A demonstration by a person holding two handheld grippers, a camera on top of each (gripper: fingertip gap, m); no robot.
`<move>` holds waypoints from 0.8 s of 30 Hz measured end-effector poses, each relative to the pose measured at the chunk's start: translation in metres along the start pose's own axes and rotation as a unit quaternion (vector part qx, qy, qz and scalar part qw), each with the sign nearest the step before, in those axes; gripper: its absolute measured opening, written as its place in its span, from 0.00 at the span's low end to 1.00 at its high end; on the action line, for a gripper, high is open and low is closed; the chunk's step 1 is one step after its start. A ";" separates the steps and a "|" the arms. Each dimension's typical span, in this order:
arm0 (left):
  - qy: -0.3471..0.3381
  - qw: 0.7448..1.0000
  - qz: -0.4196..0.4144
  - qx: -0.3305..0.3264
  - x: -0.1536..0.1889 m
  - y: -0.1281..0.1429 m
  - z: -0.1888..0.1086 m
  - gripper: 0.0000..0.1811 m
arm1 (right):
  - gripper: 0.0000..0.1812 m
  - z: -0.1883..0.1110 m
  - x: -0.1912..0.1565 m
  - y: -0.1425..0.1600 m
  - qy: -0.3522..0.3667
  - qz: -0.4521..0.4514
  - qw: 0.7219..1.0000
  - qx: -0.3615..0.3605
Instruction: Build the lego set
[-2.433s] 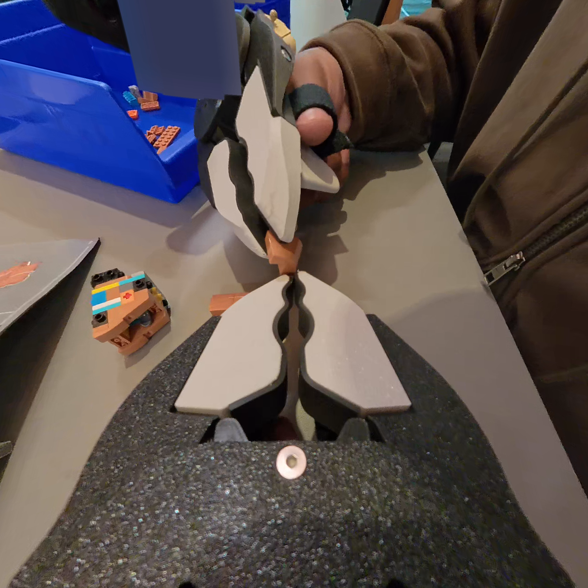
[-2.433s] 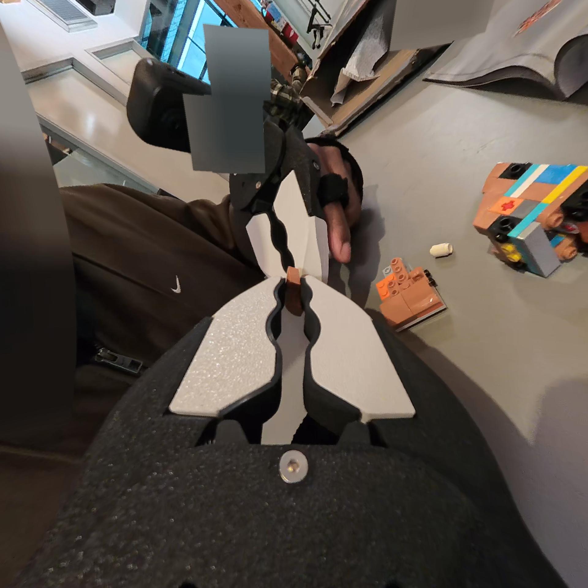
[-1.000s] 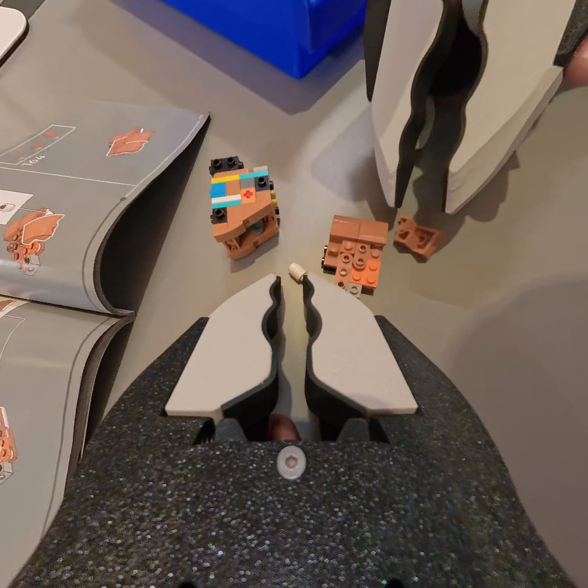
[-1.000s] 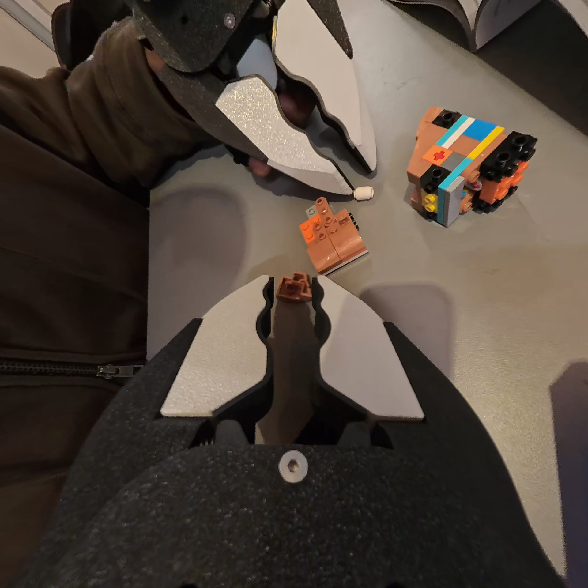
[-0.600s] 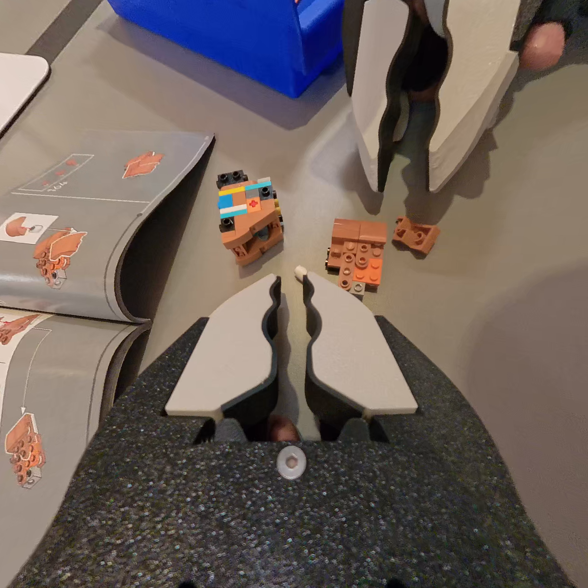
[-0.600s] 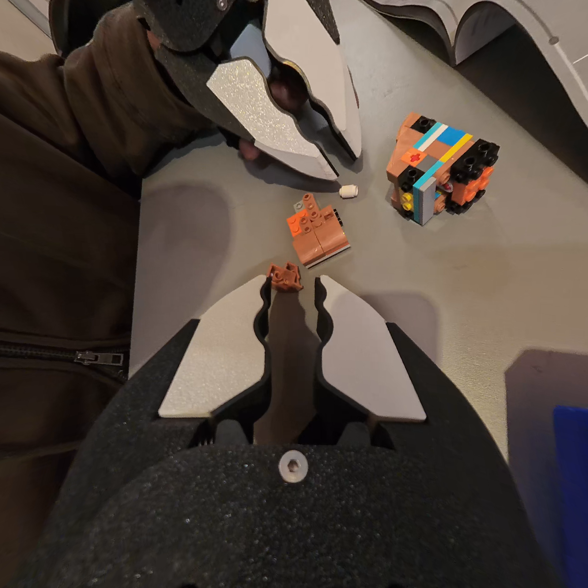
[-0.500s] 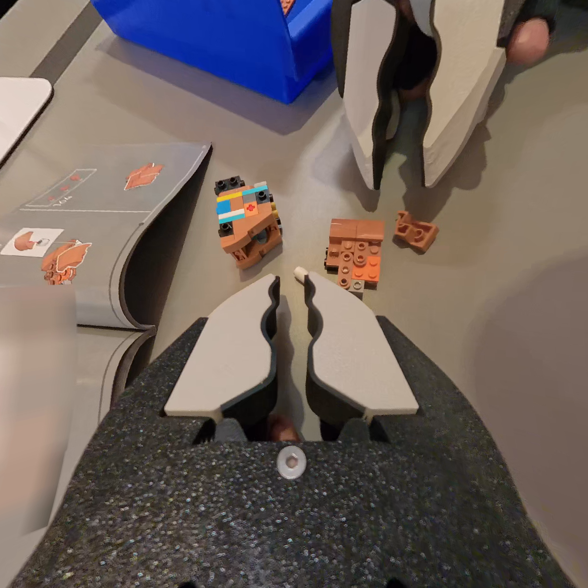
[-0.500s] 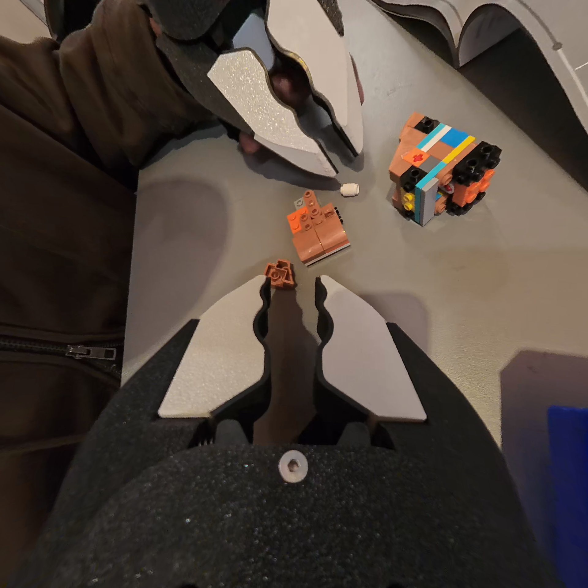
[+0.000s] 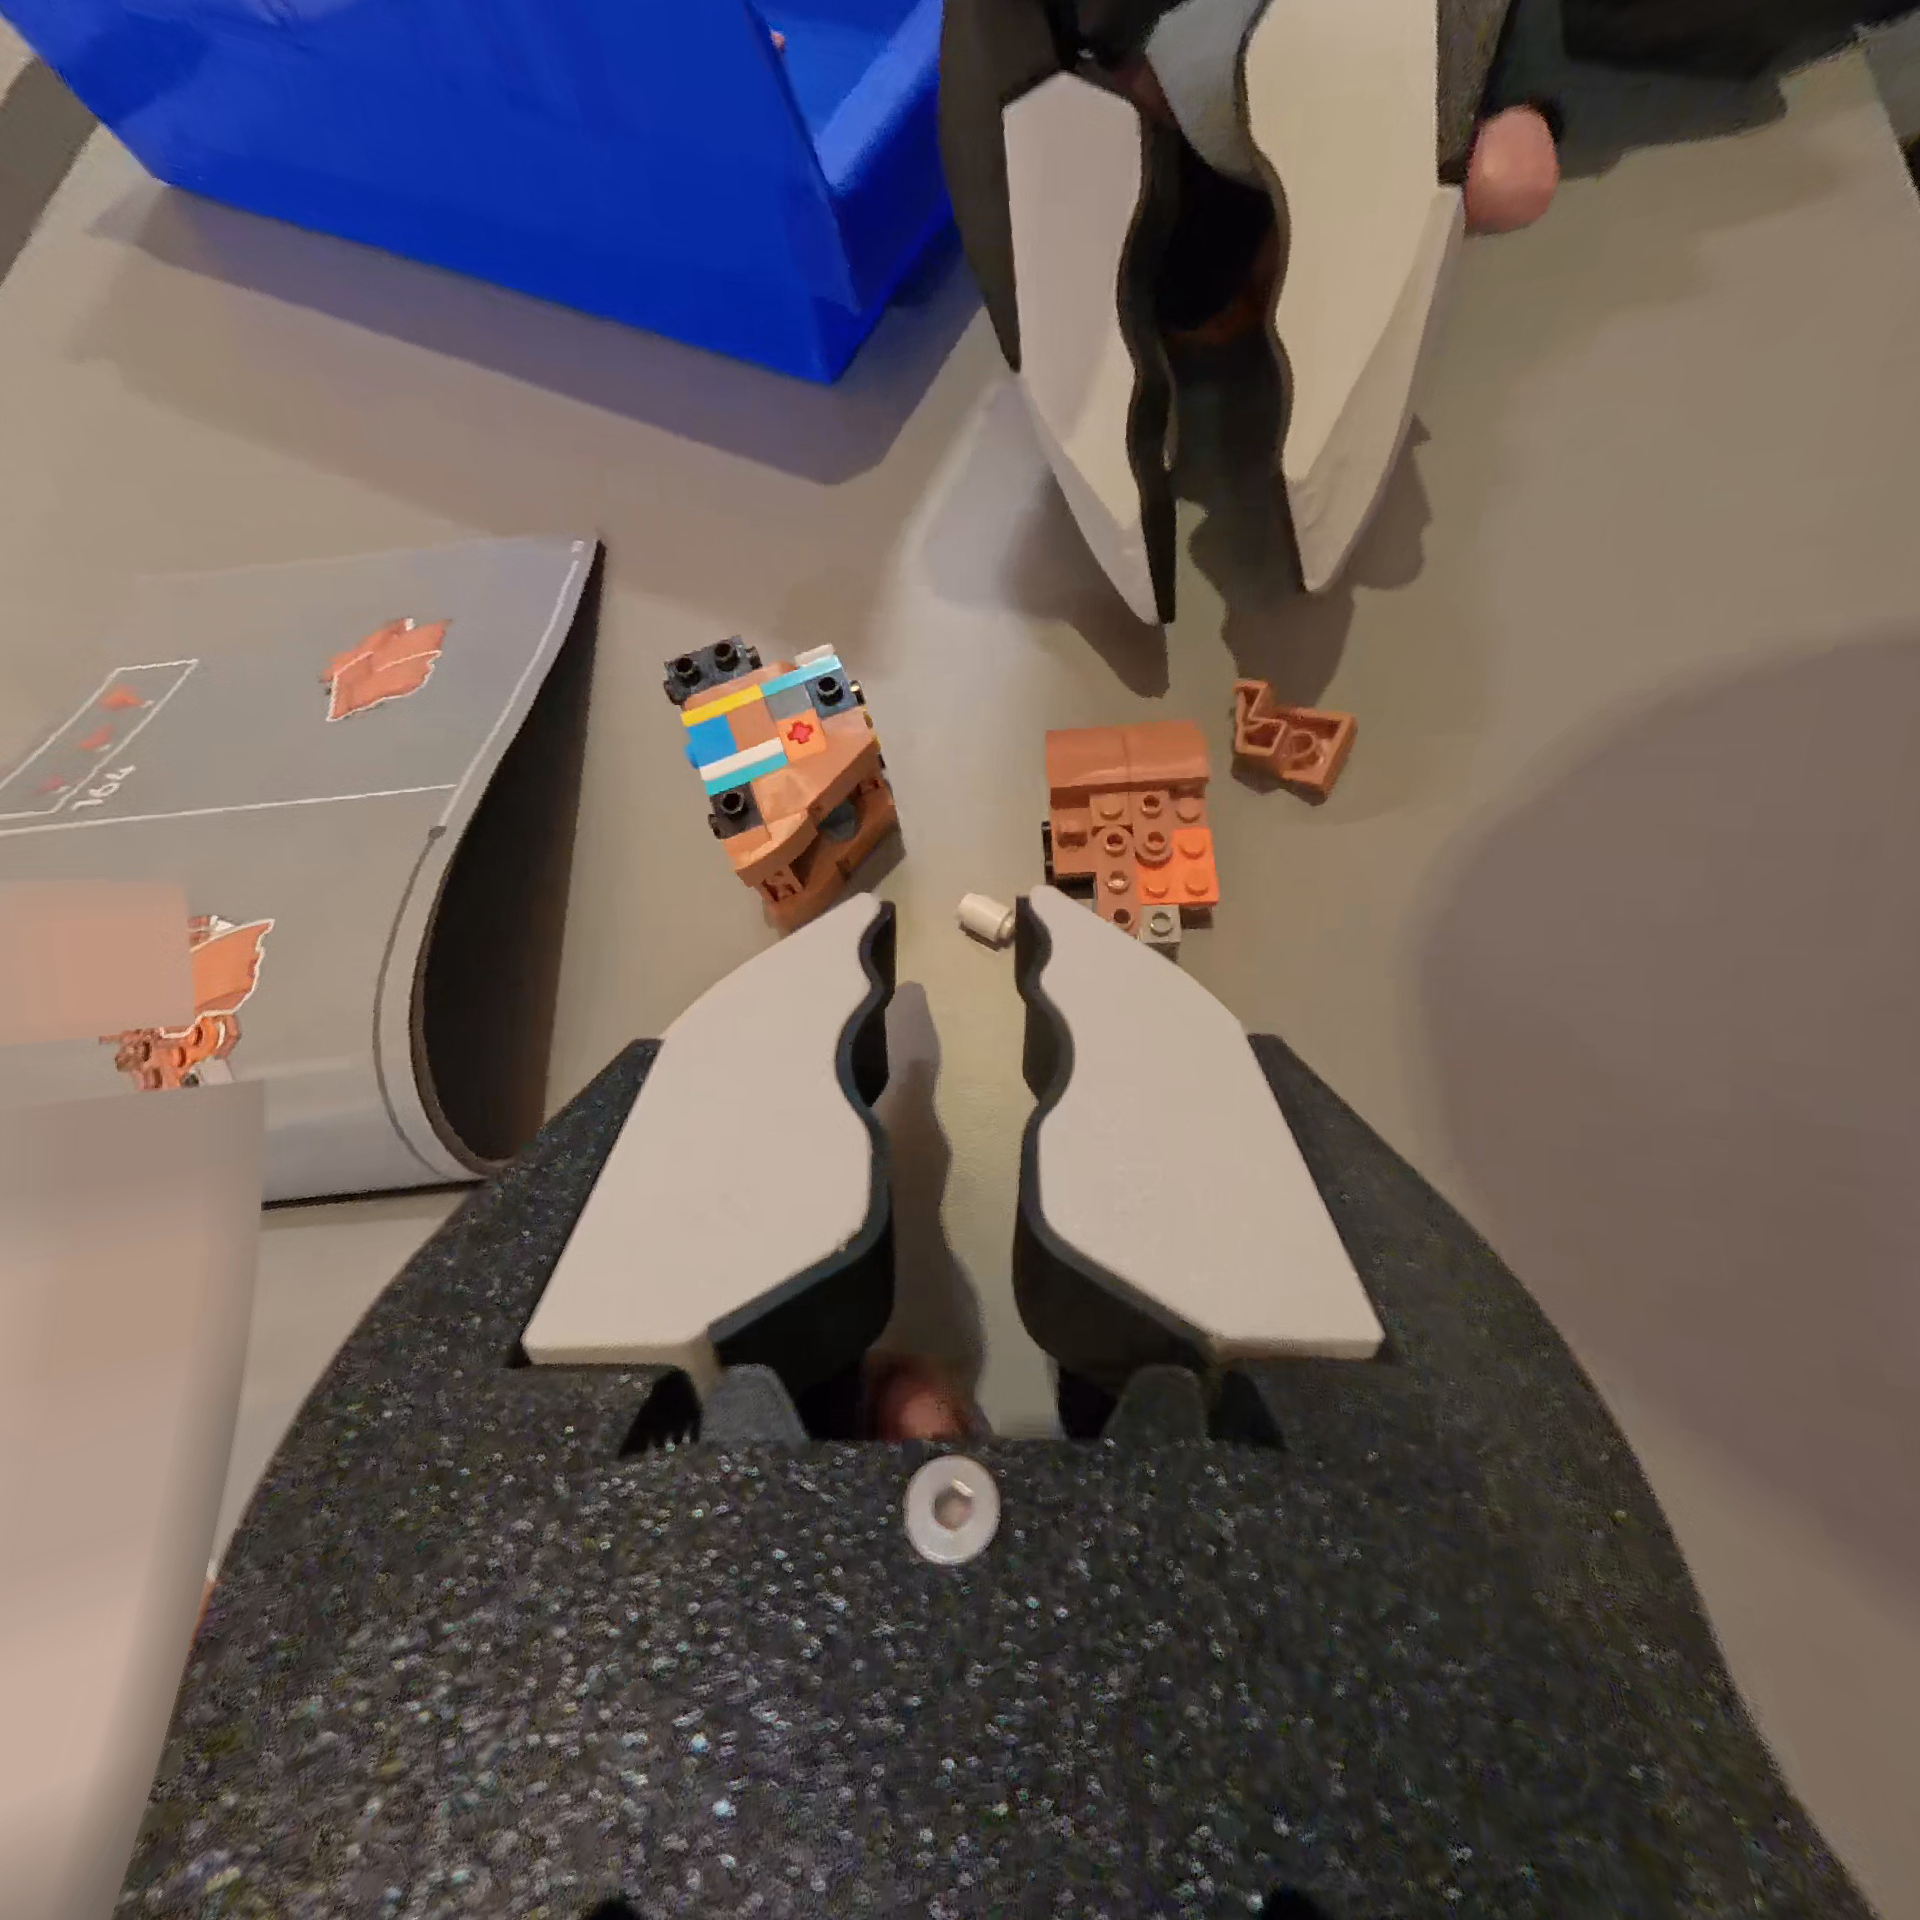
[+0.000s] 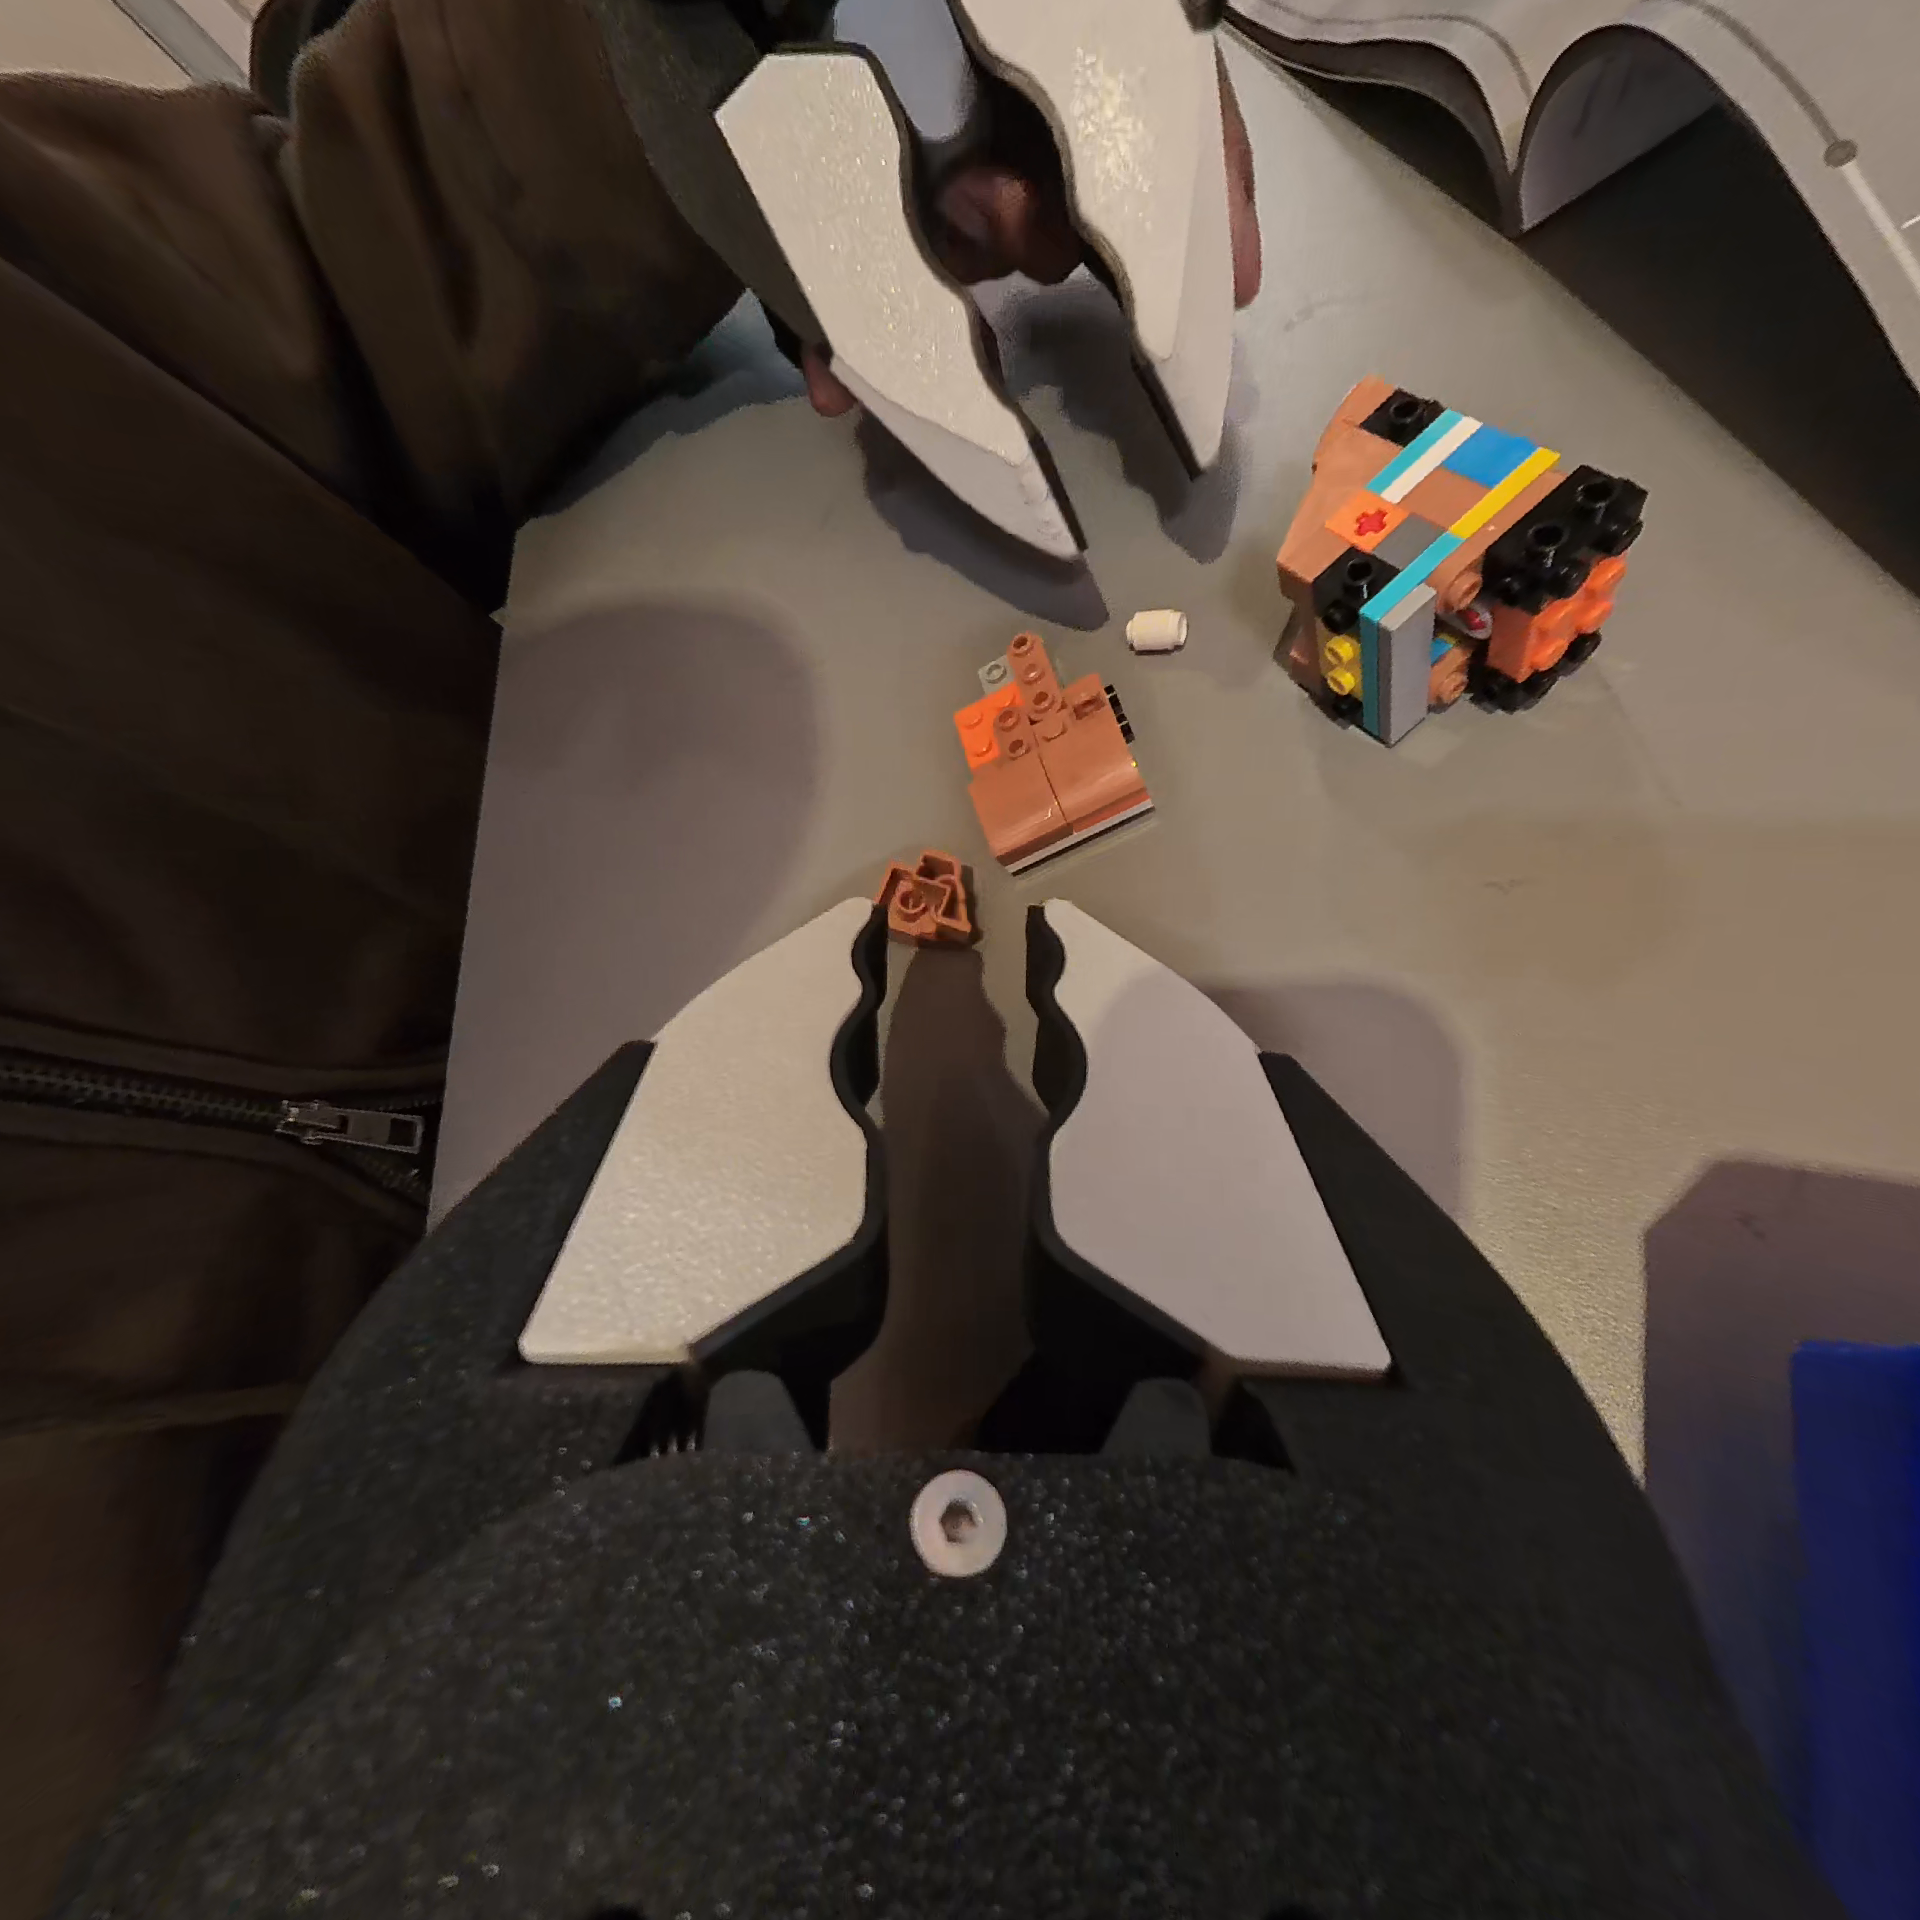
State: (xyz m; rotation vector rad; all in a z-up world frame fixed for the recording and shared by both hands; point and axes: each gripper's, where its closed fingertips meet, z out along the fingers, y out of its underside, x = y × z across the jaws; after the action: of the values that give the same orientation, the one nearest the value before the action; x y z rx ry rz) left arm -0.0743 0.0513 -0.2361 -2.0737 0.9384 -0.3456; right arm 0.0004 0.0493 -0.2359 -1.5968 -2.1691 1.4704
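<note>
Left gripper [image 9: 954, 914]: low over the grey bench [image 9: 1558, 1039], jaws spread with a clear gap, holding nothing. A small cream round piece [image 9: 985, 918] lies on the bench just ahead of the gap, close to the right-hand tip.

Right gripper [image 10: 954, 914]: also above the bench, jaws spread and empty. A small brown bracket piece [image 10: 928, 914] lies loose on the bench just off the tip of its left finger; whether it touches the finger cannot be told.

Brown and orange sub-assembly [image 9: 1130, 819]: flat on the bench between the two grippers, studs up, smooth brown slopes at one end. The bracket piece is just beside it; the cream piece is near its other end.

Multicoloured block build [image 9: 779, 774]: brown body with blue, white, yellow and teal stripes, a red star tile and black studded bricks. It sits tilted on the bench, apart from the sub-assembly, towards the booklet.

Instruction booklet [image 9: 312, 831]: open on the bench, grey pages curled up, printed with pictures of brown models.

Blue bin [image 9: 520, 156]: at the far edge of the bench in the left wrist view, beside the right gripper.

Person: brown zipped jacket [image 10: 208, 727] along the bench edge; fingers show behind each gripper.
</note>
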 end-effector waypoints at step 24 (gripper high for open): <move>0.032 0.999 0.003 -0.026 0.008 0.008 0.023 0.06 | 0.12 0.001 -0.003 0.001 -0.011 -0.001 1.000 0.001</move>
State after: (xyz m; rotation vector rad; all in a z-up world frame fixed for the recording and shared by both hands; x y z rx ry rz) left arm -0.0610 0.0555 -0.2571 -2.1173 1.0014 -0.3915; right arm 0.0021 0.0468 -0.2357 -1.5859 -2.1803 1.4958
